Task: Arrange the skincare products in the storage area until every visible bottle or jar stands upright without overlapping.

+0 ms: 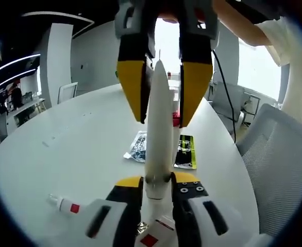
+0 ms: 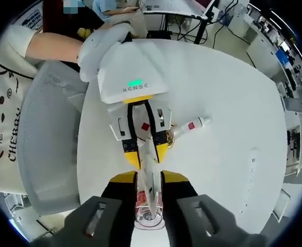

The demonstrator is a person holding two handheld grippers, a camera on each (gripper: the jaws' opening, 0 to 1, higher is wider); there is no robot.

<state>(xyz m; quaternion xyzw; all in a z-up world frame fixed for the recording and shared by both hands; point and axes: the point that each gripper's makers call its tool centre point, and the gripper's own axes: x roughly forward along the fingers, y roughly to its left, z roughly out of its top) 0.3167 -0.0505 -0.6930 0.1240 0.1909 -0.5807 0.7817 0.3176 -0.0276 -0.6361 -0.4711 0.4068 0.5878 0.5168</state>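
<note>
A long white tube (image 1: 158, 128) is held in the air above the white table (image 1: 79, 139), gripped at both ends. My left gripper (image 1: 157, 180) is shut on its near end. My right gripper (image 1: 162, 92) comes in from above, shut on the tapered far end. In the right gripper view the same tube (image 2: 150, 172) runs between my right gripper (image 2: 150, 179) and the left gripper (image 2: 147, 153). A small white tube with a red label (image 1: 63, 204) lies flat on the table, also seen as a small tube (image 2: 189, 126) beside the left gripper.
Two flat sachets lie on the table, one white and black (image 1: 138, 146), one yellow-green (image 1: 184, 152). A white mesh chair (image 1: 280, 170) stands at the table's edge, with a person in a white shirt (image 2: 1, 118) next to it. Desks and chairs stand further off.
</note>
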